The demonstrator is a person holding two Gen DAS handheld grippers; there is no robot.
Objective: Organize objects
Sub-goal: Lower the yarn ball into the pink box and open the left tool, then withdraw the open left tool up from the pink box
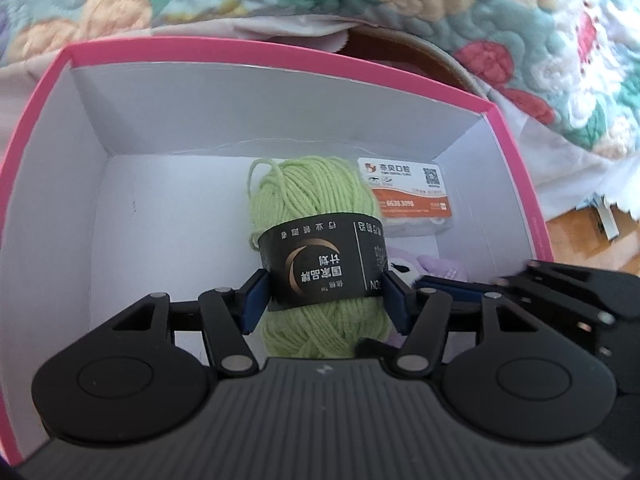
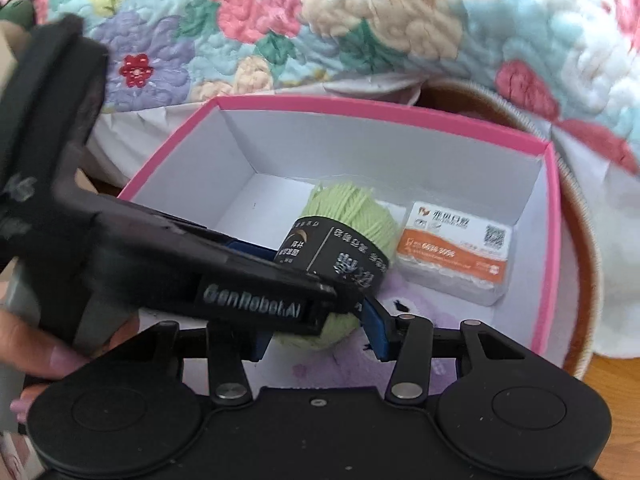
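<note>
My left gripper point(image 1: 322, 300) is shut on a light green yarn ball point(image 1: 308, 196) with a black paper band, holding it inside a pink box point(image 1: 280, 46) with white walls. In the right wrist view the yarn ball point(image 2: 352, 216) sits in the box point(image 2: 384, 114) with the left gripper clamped across its band. My right gripper point(image 2: 316, 338) is open and empty, just over the box's near side, behind the yarn. A white and orange packet point(image 1: 408, 200) lies in the box's far right corner and also shows in the right wrist view point(image 2: 456, 252). A purple plush toy point(image 1: 436, 270) lies beneath.
A floral quilt point(image 2: 360, 20) covers the bed behind the box. A round brown basket rim point(image 2: 580, 264) curves around the box's right side. Wooden floor point(image 1: 592, 236) shows at the right. A person's hand point(image 2: 36, 360) holds the left gripper.
</note>
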